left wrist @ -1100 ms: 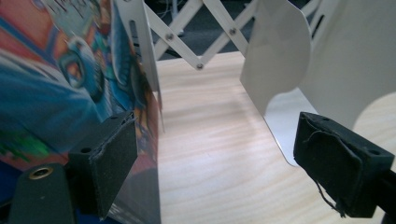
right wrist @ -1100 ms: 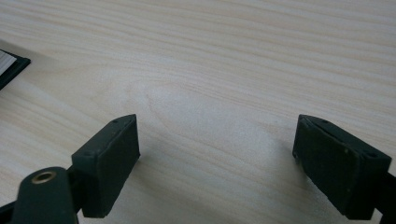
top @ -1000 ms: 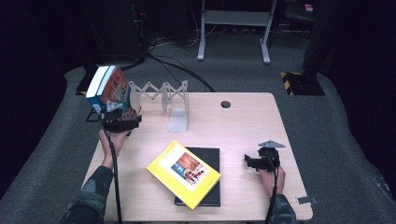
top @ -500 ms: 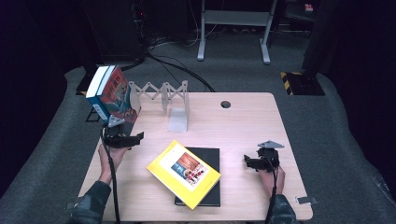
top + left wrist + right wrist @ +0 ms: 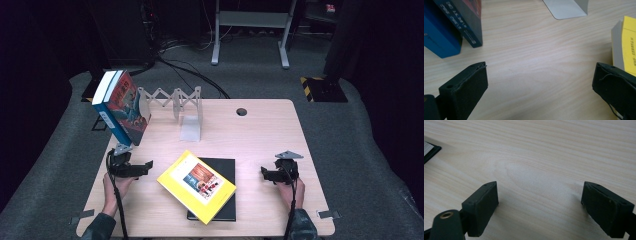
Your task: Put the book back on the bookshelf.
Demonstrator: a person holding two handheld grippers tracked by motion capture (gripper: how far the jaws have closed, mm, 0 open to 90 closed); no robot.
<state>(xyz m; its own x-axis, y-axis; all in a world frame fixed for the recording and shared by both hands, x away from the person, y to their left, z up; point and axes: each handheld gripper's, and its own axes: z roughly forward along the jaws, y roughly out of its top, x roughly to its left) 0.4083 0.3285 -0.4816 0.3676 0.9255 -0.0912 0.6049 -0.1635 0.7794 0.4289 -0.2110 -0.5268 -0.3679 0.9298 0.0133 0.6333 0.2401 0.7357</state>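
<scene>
The two leaning books [image 5: 122, 107] stand at the table's [image 5: 260, 130] far left corner, tilted against the folding metal bookend rack [image 5: 175, 100]; one has a blue cover with white page edges, the other a dark spine and a red-and-blue front; in the left gripper view their lower corners [image 5: 456, 30] rest on the wood, just beyond the jaws. The left claw [image 5: 137, 169] lies near them, apart from them, its jaws spread wide and just opened further, with bare wood between them. A yellow book [image 5: 196, 186] lies askew on a black book [image 5: 222, 200] at the near middle; open wood separates it from either claw. The right claw [image 5: 270, 175] rests near the right edge, jaws spread, gripping nothing.
</scene>
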